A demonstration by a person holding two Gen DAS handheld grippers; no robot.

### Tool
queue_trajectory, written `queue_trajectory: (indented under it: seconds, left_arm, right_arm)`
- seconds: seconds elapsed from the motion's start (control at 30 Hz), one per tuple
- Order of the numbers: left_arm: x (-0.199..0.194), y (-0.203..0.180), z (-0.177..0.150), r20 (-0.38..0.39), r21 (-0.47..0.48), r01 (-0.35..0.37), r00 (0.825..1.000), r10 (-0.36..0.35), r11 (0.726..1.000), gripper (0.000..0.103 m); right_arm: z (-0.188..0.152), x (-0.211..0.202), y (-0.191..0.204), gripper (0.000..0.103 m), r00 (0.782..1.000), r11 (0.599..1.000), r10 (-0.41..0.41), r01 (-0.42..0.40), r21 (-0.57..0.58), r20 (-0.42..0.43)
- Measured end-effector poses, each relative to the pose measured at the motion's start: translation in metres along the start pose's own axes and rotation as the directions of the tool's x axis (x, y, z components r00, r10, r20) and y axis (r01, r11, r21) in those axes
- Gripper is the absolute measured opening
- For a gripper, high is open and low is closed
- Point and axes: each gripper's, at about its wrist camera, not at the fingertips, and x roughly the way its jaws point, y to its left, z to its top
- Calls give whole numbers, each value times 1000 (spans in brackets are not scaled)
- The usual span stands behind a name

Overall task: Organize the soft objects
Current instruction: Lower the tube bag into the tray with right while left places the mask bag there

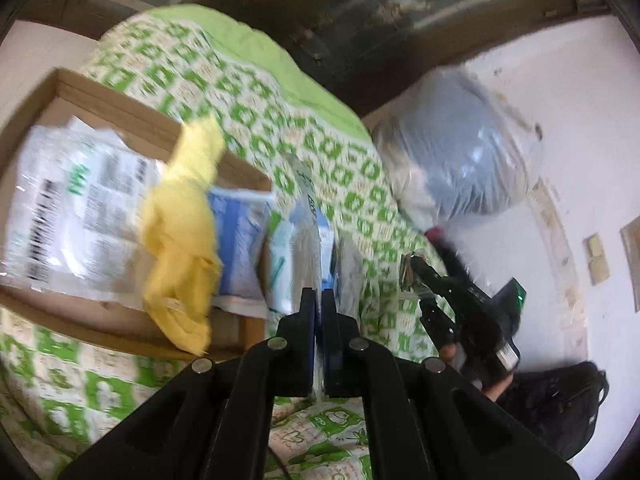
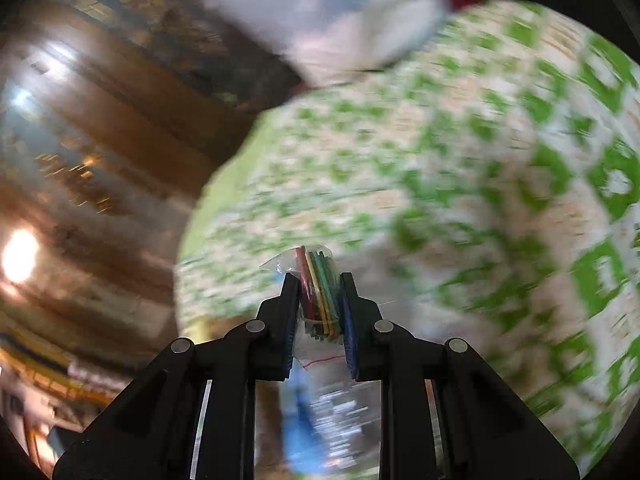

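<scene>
My left gripper (image 1: 318, 300) is shut on a thin clear plastic packet with blue print (image 1: 310, 224), held edge-on above the bed beside the cardboard box (image 1: 120, 108). The box holds a white printed bag (image 1: 76, 208), a yellow cloth (image 1: 184, 240) draped over its rim and a blue-white packet (image 1: 238, 248). My right gripper (image 2: 319, 280) is shut on a small clear bag of coloured strips (image 2: 318, 292); it also shows in the left wrist view (image 1: 412, 274), to the right above the bed.
The bed has a green-and-white patterned cover (image 1: 256, 112). A large clear bag with grey stuffing (image 1: 468, 152) lies at its right edge. A black bag (image 1: 560, 404) sits on the white floor. Dark wooden furniture (image 2: 100, 120) stands beyond the bed.
</scene>
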Motion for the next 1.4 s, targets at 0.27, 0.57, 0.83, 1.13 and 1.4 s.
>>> queue_trajectory:
  seconds: [0.27,0.57,0.83,1.13,1.4]
  left_arm:
    - [-51,63,20,131,-115,-73,987,88,991,0]
    - [-69,101,36,181,-187,-256,940,289,948,0]
    - [-55,126,38,119,-244,-434,874,471,867,3]
    - [-68,119,35,189,-254,-464,837,514,849,55]
    - [-61,63,21,297,-39,-389,875,382,921,55]
  right_arm:
    - [-68,31,124,19,956,955,249,-269,-127,-153]
    - [-159,97,192,19,881,895,253,-370,-248,-400]
    - [-198,123,192,19,863,881,140,-332,-338,-485]
    - [-213,133,196,50,849,870,60,-302,-389,-525]
    - [-188,91,190,50,886,871,168,-339,-355,-432]
